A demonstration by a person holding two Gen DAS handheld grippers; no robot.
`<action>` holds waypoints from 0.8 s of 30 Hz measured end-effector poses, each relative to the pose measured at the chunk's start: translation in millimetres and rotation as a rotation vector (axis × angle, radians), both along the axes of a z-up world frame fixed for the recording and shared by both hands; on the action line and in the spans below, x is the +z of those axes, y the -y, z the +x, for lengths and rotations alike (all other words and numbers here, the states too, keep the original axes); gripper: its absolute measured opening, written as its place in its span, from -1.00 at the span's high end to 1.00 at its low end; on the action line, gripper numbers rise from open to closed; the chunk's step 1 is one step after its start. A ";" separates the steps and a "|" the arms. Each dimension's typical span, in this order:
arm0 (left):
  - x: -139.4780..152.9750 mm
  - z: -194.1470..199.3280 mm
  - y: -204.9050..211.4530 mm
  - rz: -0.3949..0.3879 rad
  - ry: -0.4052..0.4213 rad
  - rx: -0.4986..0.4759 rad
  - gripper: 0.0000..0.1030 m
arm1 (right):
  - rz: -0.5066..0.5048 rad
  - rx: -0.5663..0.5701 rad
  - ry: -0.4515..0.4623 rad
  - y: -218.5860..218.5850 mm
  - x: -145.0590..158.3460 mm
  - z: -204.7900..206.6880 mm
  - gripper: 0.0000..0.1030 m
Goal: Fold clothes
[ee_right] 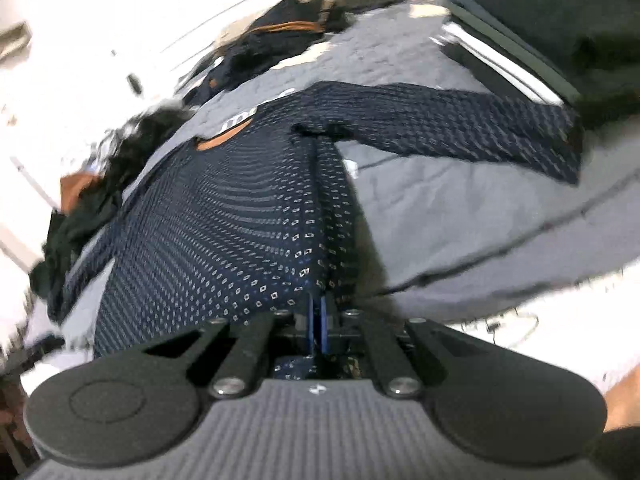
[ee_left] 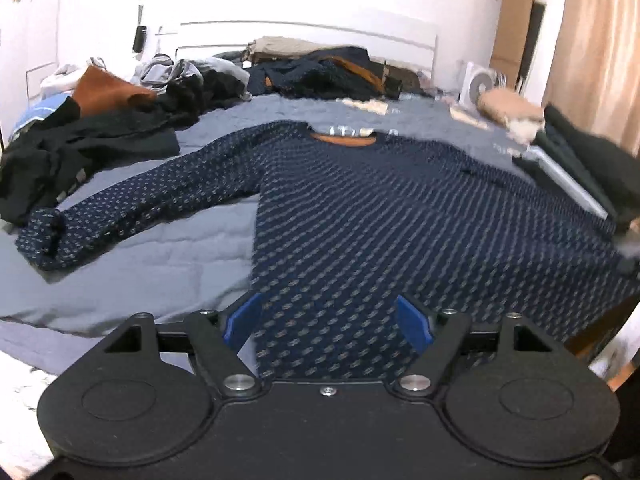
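A navy patterned long-sleeved sweater (ee_left: 360, 208) lies spread flat on the grey bed, collar with an orange lining (ee_left: 344, 139) at the far end. Its left sleeve (ee_left: 132, 204) stretches out toward the left. My left gripper (ee_left: 328, 320) is open just above the sweater's hem, its blue pads on either side of the cloth. In the right wrist view the sweater (ee_right: 208, 216) runs away from me and its right sleeve (ee_right: 460, 128) points to the right. My right gripper (ee_right: 318, 320) is shut on the sweater's hem edge, which rises in a ridge.
A grey quilt (ee_left: 160, 264) covers the bed. Dark clothes (ee_left: 60, 152) and an orange-brown garment (ee_left: 104, 92) are heaped at the left. More clothes (ee_left: 320, 72) pile against the white headboard. Folded dark items (ee_left: 580, 160) and a beige bundle (ee_left: 508, 108) sit at the right.
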State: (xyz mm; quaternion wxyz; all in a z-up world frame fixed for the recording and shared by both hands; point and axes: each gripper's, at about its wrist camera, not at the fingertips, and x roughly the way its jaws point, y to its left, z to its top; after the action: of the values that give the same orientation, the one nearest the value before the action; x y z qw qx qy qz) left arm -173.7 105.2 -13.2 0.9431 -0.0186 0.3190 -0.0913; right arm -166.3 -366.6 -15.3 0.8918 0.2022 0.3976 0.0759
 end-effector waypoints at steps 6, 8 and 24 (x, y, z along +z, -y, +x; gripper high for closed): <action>-26.1 -5.8 8.7 0.155 -0.111 -0.084 -0.42 | -0.026 -0.040 -0.033 17.4 -12.5 -5.3 0.94; -32.3 0.7 2.1 0.130 -0.161 -0.060 -0.41 | -0.073 -0.022 -0.053 9.9 -15.6 -4.3 0.94; -65.5 32.9 -28.3 -0.030 -0.402 -0.017 0.58 | -0.194 -0.009 -0.031 4.5 -0.2 -17.4 0.94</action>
State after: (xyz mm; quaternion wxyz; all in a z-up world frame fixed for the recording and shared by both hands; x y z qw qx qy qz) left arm -140.7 133.5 -78.7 0.8593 -0.0476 0.4997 -0.0986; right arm -183.7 -371.1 -15.5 0.9013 0.1178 0.4159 0.0299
